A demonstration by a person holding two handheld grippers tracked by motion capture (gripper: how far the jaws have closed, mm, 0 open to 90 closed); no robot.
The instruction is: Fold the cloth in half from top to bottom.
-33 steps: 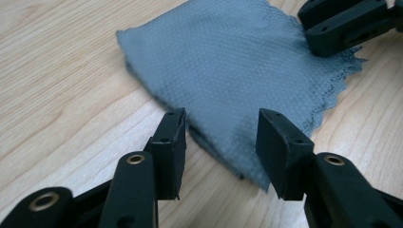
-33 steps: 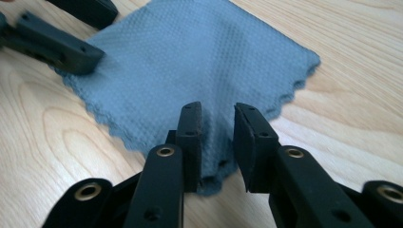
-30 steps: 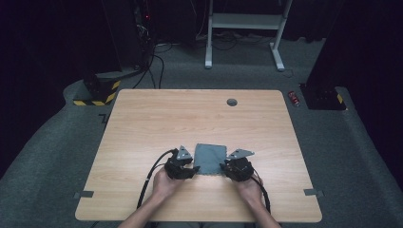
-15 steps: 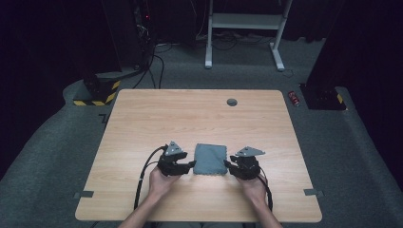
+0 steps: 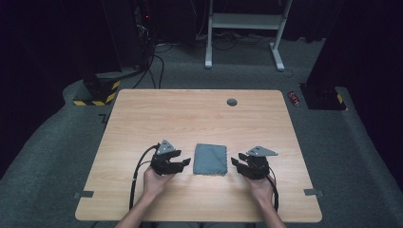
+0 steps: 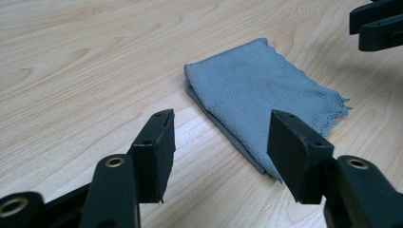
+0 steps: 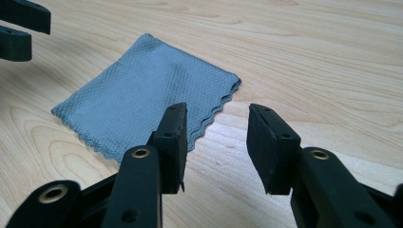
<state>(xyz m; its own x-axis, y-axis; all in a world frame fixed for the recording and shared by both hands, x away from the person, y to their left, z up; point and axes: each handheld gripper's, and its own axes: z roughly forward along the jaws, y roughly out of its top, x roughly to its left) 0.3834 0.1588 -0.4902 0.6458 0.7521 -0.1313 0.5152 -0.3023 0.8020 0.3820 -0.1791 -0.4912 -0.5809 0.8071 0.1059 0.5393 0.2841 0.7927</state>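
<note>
Cloth (image 5: 210, 159): grey, folded flat into a rectangle – fine waffle weave, wavy cut edges, layers visible at the side.
Place: near the front of the table (image 5: 190, 114), pale wood-grain, between both grippers.
Left gripper (image 5: 184, 163): jaws have just been opening, nothing between them.
Right gripper (image 5: 235, 165): jaws likewise just opening – clear of the cloth.

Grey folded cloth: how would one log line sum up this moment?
grey folded woven cloth: flat on wooden table | left hand-held gripper: open, beside it | right hand-held gripper: open, beside it
</note>
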